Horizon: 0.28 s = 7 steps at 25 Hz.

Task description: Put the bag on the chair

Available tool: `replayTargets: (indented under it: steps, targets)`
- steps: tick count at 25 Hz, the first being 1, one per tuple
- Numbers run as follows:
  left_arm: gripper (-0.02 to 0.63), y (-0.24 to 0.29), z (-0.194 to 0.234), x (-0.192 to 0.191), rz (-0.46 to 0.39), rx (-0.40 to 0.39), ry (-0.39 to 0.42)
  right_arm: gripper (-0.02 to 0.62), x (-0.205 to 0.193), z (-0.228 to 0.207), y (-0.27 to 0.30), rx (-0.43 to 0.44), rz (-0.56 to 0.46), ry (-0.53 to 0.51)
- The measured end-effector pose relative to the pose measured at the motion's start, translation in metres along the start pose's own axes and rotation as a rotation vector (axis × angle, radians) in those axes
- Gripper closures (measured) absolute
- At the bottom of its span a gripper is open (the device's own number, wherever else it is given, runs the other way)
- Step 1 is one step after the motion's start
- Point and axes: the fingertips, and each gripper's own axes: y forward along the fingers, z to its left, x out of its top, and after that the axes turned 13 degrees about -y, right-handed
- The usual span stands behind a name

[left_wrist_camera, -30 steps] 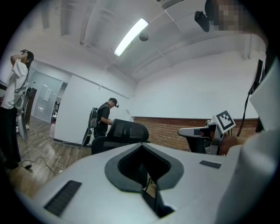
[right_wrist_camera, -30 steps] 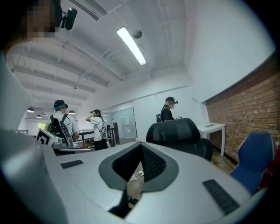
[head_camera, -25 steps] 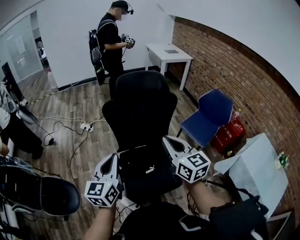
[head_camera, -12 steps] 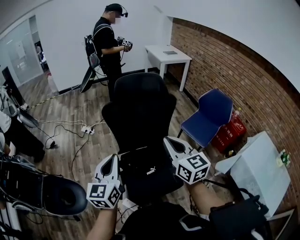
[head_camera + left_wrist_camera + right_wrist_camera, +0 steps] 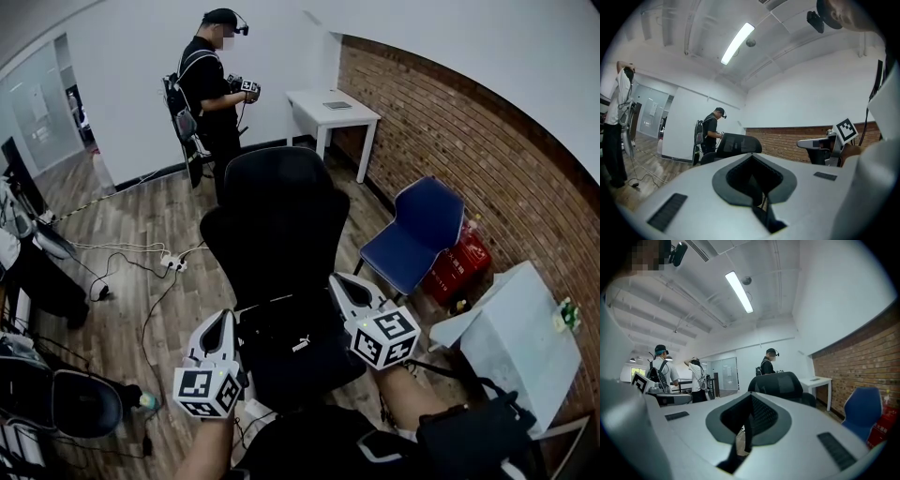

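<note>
A black bag (image 5: 298,354) with a small white logo lies on the seat of the black office chair (image 5: 277,220) right below me. My left gripper (image 5: 223,321) is at the bag's left edge and my right gripper (image 5: 343,285) at its upper right corner; both are shut. Whether either pinches a strap or fabric is hidden. In the left gripper view the jaws of the left gripper (image 5: 757,197) are closed, with the chair's backrest (image 5: 738,142) beyond. In the right gripper view the right gripper (image 5: 749,427) is likewise closed before the backrest (image 5: 780,383).
A blue chair (image 5: 417,234) and a red extinguisher (image 5: 461,264) stand by the brick wall. A white table (image 5: 335,108) is at the back, a pale box (image 5: 516,337) at right. A person (image 5: 211,84) stands behind the chair. Cables and a power strip (image 5: 173,264) cross the floor; a black seat (image 5: 66,403) is lower left.
Both grippers stay almost still beside the bag. The black seat at lower left has slid farther left and down. The person at the back has stepped slightly left.
</note>
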Motion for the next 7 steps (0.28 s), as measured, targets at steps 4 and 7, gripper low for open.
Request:
replayTargets:
  steps: [4,7]
  targets:
    - [0.597,0.0010,-0.0018,0.0001,0.002,-0.008,-0.003,0.578,-0.0003,0.0003,-0.0002,-0.002,0.003,0.001]
    - [0.597,0.0023,-0.0031,0.0003,0.002,-0.015,-0.007,0.578,-0.0009,-0.0011,-0.0002,-0.007,0.004,0.001]
